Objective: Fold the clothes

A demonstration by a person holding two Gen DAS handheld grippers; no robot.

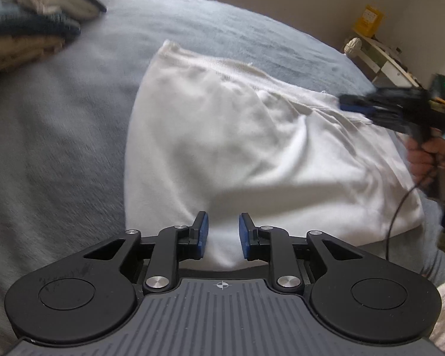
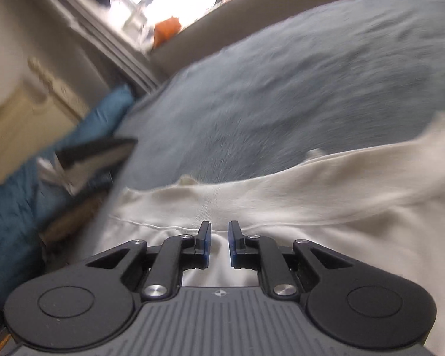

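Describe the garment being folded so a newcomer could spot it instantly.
Start from the grey-blue bedspread that fills both views. In its middle lies a white garment, partly folded, with a ribbed hem at its far edge. The stack of clothes at far left is dark and beige; this is the only white piece lying alone.

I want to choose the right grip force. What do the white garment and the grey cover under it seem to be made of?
The white garment looks like soft knit cotton, matt: it drapes in rounded folds and has a stitched hem. The grey cover looks like a fleece or plush blanket, with a short fuzzy nap and no sheen. Motion blur leaves both guesses open.
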